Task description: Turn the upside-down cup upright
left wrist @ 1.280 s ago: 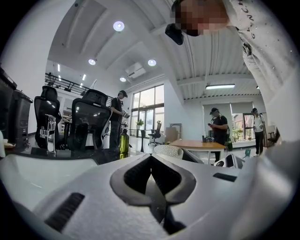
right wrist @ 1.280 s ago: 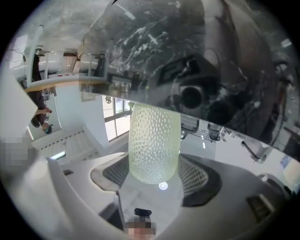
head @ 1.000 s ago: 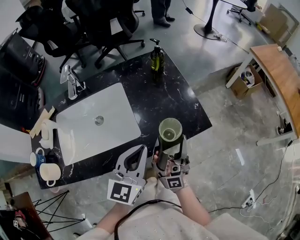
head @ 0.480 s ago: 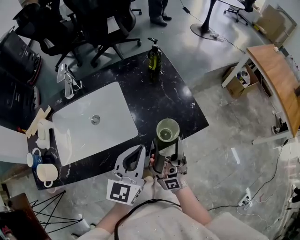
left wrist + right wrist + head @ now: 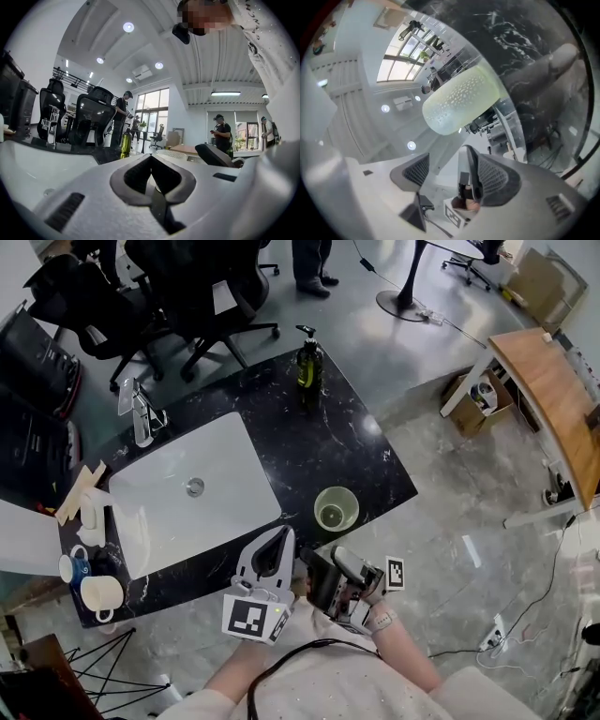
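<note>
Beyond the parted jaws of the right gripper (image 5: 444,159) stands the cup (image 5: 337,509)

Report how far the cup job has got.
Done: the green cup stands mouth-up on the black counter, near its edge. In hand: nothing; the right gripper has jaws apart, off the cup; the left gripper has jaws together, empty. Left: nothing apparent.

I'm in an open-plan office: black swivel chairs (image 5: 202,287) crowd behind my black marble worktop (image 5: 337,442) with its white basin (image 5: 225,442) and tap (image 5: 139,413). A wooden desk (image 5: 548,399) stands across the polished grey floor (image 5: 450,521), and people (image 5: 121,112) stand near tall windows (image 5: 152,110).
</note>
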